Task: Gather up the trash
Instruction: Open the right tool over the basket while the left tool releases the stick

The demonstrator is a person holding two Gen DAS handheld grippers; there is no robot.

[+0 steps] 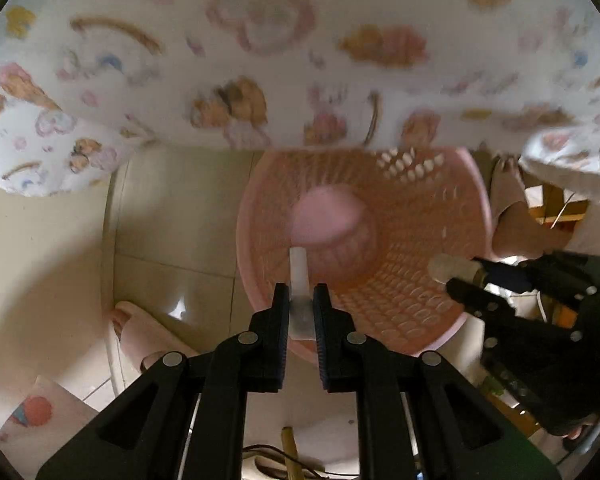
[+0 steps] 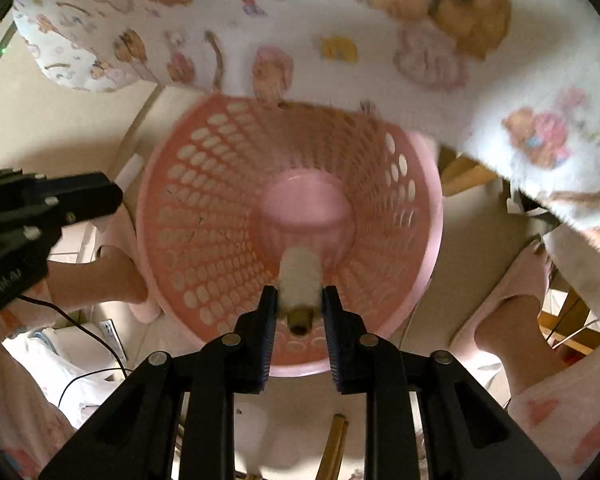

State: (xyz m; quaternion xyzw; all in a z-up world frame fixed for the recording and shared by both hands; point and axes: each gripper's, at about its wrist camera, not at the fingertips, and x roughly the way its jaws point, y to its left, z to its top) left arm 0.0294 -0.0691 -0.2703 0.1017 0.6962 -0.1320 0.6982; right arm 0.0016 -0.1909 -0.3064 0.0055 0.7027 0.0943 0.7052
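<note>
1. A pink perforated basket [image 2: 204, 208] is seen from above in both wrist views, standing on the tiled floor [image 1: 172, 280] with its solid pink bottom bare of trash as far as can be told.
2. The left gripper [image 1: 301, 300] is held over the near rim of the basket; its fingers are clamped on a small translucent white tube [image 1: 299, 268], which points forward over the opening.
3. The right gripper [image 2: 300, 300] is likewise held over the basket, its fingers closed on a white fibrous roll with a brownish core [image 2: 300, 280]. In the left wrist view the same roll [image 1: 448, 268] appears at the right, above the basket's far side.
4. A printed cloth with cartoon figures [image 1: 260, 60] hangs across the top of both views, and the person's feet in pink slippers are seen beside the basket.
5. The step in hand is judged to be the drop-off: both pieces of trash have been gathered and are poised above the bin, but neither is yet released.
6. For the next move, the fingers of each gripper would need to be parted while the pieces are kept well inside the rim, so that nothing falls onto the floor. The light tube may cling to a finger pad.
</note>
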